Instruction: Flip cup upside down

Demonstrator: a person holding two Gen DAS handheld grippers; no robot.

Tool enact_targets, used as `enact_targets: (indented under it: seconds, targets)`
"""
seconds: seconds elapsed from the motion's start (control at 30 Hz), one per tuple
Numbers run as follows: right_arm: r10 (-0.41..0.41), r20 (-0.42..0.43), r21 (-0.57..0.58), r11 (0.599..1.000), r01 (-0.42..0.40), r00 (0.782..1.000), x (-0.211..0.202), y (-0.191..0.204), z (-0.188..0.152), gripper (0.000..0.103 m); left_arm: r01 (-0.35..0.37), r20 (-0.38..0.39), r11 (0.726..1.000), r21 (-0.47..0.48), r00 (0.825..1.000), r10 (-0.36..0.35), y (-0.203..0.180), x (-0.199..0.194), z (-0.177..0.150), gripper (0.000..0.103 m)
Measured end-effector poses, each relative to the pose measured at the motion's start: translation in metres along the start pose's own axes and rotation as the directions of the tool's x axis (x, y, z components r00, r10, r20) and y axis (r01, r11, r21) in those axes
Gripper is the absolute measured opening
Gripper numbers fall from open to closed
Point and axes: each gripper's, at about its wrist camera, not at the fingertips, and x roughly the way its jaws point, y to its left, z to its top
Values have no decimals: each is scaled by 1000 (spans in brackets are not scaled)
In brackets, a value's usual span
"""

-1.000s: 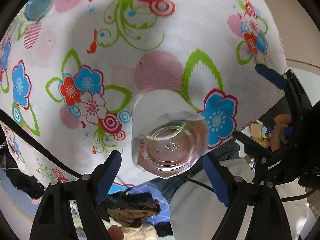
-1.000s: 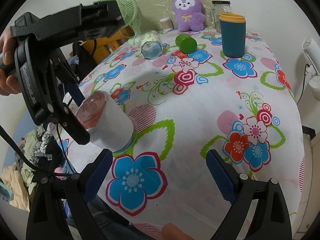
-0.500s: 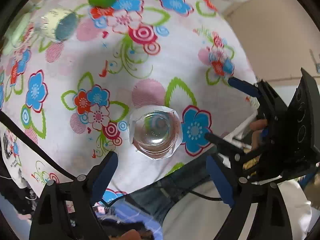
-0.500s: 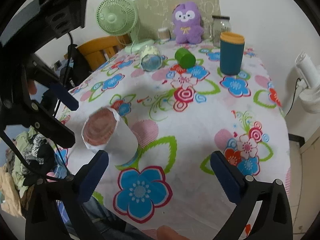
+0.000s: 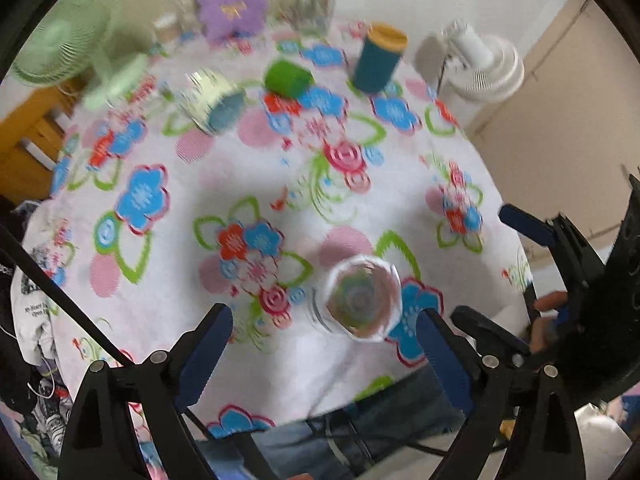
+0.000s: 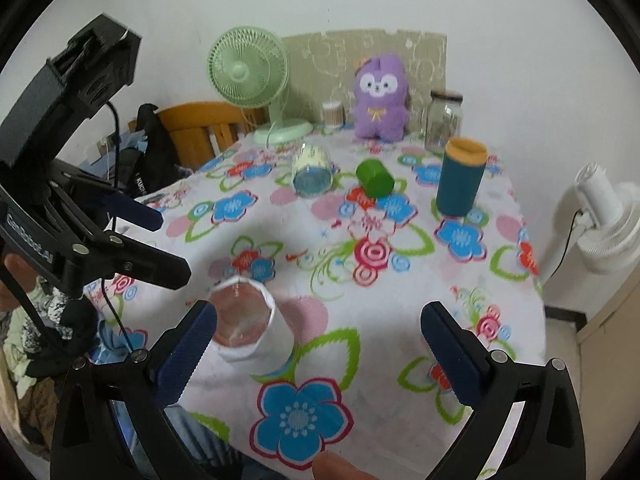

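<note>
Right wrist | cup (image 6: 250, 330) stands on tablecloth (image 6: 400, 320) | both jaws apart

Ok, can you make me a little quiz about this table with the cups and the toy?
1. True or false: the right gripper is holding the white-wrapped cup.
2. What colour is the plush toy? A green, B purple, C orange.
3. Fill the gap: the green cup is lying on its ____.

Key
1. False. Its jaws are wide open, and the cup stands by itself.
2. B.
3. Side.
</note>
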Motion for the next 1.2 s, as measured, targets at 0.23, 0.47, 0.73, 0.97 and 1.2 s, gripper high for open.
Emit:
enact_targets:
  seconds: [0.23, 0.47, 0.73, 0.97, 1.2]
  targets:
    - [-64, 86, -39, 997, 68, 994, -16, 9, 16, 103, -51, 218, 996, -71, 974, 65, 21, -26, -14, 95]
    - [-134, 216, -43, 988, 147, 967, -28, 26, 34, 103, -137, 390, 981, -141, 903, 182, 37, -43, -35, 98]
    - [-167, 303, -68, 978, 196, 938, -37, 55, 42, 103, -80, 502, 961, -263, 840, 207, 57, -51, -58, 102]
    - [-188, 349, -56, 974, 220, 918, -43, 70, 43, 103, -52, 585, 920, -388, 757, 290, 78, -62, -78, 103]
    - [-194, 333, -4, 978, 207, 923, -44, 72, 41, 103, -137, 655, 900, -415, 641, 400, 69, -73, -97, 103]
